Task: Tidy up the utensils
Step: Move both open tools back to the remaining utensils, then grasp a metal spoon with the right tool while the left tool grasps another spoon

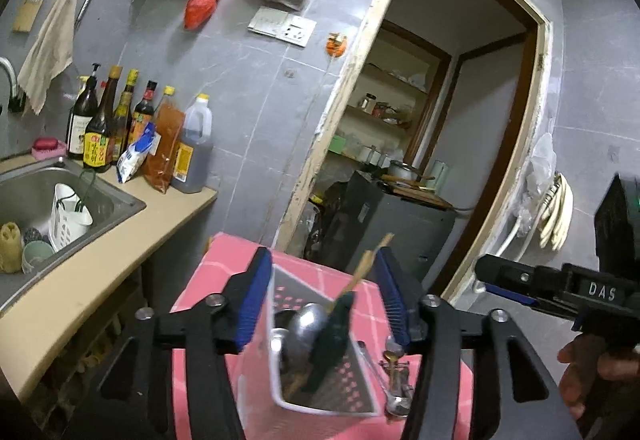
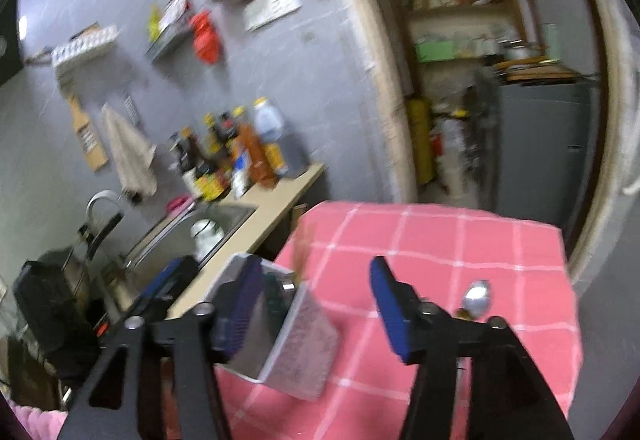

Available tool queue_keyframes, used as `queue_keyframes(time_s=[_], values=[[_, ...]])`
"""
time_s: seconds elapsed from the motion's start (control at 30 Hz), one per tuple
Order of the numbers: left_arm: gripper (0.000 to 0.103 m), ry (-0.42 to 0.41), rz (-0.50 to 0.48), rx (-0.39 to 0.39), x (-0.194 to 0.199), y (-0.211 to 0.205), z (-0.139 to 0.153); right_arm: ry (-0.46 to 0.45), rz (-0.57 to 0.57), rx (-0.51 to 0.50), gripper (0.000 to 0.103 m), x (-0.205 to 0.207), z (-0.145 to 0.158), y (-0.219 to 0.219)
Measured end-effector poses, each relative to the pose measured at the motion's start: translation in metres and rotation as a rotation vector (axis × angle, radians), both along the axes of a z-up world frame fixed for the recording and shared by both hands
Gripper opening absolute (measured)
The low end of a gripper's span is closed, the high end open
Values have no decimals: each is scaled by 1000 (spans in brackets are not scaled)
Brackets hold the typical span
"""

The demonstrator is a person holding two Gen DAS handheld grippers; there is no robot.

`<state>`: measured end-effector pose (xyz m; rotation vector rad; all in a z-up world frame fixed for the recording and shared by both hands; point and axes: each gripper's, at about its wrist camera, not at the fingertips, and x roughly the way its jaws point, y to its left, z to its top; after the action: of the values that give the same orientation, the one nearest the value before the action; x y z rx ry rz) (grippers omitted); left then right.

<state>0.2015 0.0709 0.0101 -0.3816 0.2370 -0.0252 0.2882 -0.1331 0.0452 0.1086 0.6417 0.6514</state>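
A clear perforated utensil holder point(image 1: 320, 352) stands on the pink checked tablecloth point(image 1: 192, 296). It holds a metal ladle point(image 1: 306, 324), a dark green utensil point(image 1: 334, 336) and a wooden chopstick point(image 1: 366, 268). My left gripper point(image 1: 324, 304) is open, its blue pads either side of the holder without touching it. Metal spoons point(image 1: 394, 380) lie on the cloth right of the holder. My right gripper point(image 2: 316, 308) is open and empty above the cloth point(image 2: 440, 248), with the holder point(image 2: 288, 336) at its left finger and a spoon point(image 2: 476, 298) to its right. The right view is blurred.
A steel sink point(image 1: 44, 192) with a white caddy point(image 1: 70, 216) sits left in a beige counter point(image 1: 120, 252). Sauce bottles point(image 1: 132, 128) stand against the grey tiled wall. A doorway point(image 1: 440, 144) behind the table leads to shelves and a dark cabinet point(image 1: 384, 224).
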Motion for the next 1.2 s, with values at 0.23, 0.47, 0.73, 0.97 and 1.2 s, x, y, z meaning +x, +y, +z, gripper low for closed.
queue_keyframes(time_s=[0.23,0.47,0.73,0.97,1.2], values=[[70,-2,-86,57,-9,-45,21,-44,-173,-7,100,-13,-9,-80],[71,124,-227,73,10,-115,8,117,-218,-67,101,-5,-51,-146],[71,367,-224,103,58,-173,-47,282,-143,-61,101,38,-101,-186],[70,575,-87,166,121,-191,-95,326,-38,-40,89,98,-136,-181],[68,697,-22,115,169,-167,-135,371,66,-16,51,148,-163,-144]])
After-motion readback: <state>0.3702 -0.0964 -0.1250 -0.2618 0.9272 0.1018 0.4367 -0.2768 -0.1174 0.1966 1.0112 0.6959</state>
